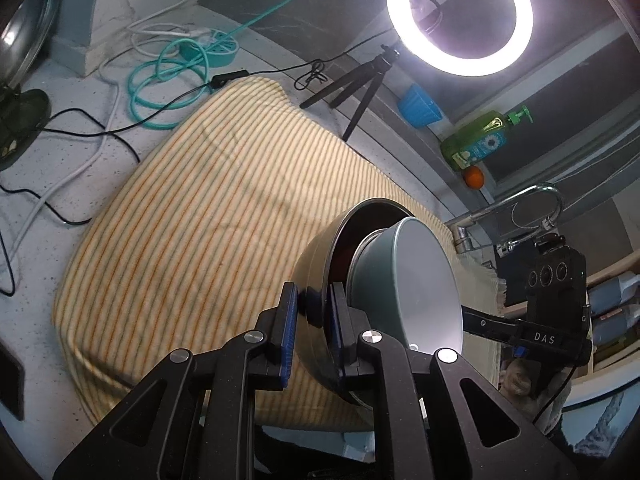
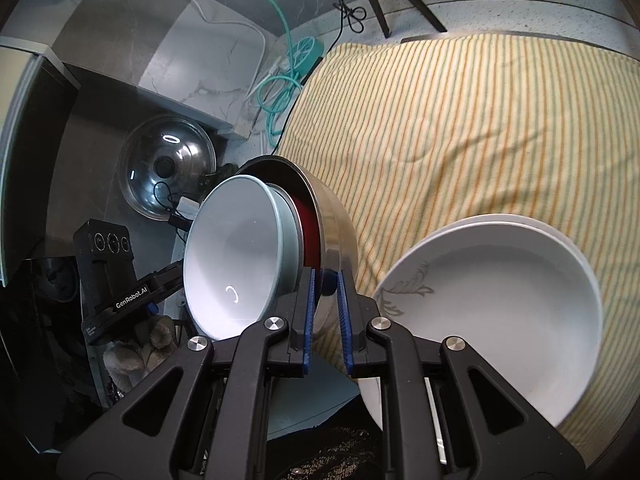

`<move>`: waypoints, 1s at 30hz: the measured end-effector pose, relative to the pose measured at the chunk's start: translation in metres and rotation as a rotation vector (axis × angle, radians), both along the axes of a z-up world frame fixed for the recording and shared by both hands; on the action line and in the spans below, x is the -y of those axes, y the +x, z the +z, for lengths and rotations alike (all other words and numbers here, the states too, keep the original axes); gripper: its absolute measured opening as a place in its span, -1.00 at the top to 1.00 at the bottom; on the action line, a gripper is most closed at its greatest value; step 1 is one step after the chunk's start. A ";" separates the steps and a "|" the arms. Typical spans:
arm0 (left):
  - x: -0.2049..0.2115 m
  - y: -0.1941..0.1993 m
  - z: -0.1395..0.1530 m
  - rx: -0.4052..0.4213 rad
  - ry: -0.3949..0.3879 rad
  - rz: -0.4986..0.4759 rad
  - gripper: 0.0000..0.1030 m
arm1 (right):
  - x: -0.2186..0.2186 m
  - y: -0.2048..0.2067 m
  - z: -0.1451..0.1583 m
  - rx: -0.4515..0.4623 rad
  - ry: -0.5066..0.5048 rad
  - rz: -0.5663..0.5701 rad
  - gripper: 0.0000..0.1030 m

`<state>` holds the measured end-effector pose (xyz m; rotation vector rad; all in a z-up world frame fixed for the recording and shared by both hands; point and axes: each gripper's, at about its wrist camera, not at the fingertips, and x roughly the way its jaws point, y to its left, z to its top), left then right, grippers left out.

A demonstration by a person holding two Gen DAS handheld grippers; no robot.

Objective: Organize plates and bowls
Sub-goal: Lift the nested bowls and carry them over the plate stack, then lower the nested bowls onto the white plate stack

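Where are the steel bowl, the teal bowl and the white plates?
steel bowl (image 2: 340, 220), right wrist view, outer wall.
teal bowl (image 2: 228, 248), right wrist view, white inside.
white plates (image 2: 500, 320), right wrist view, top plate's well.

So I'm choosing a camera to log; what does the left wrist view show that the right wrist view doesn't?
Left wrist only: glowing ring light, green soap bottle, chrome faucet. Right wrist only: stacked white plates, glass pot lid. Both: steel bowl with teal bowl nested inside, gripped at its rim by left gripper and right gripper, over the striped yellow towel.

Tilted nested bowls (image 2: 280, 240) (steel outermost) beside stacked plates (image 2: 500, 320).
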<state>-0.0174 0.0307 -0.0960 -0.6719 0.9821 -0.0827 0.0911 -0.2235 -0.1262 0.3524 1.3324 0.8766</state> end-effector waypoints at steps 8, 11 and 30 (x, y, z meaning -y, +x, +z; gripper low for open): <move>0.039 0.009 0.009 0.022 -0.011 -0.050 0.77 | 0.047 0.000 0.017 0.023 0.006 -0.041 0.75; 0.056 0.011 0.009 0.028 -0.019 -0.067 0.77 | 0.065 -0.001 0.019 0.028 0.000 -0.054 0.75; 0.125 0.003 -0.022 -0.030 -0.014 -0.061 0.77 | 0.135 -0.008 -0.009 -0.021 -0.062 -0.058 0.75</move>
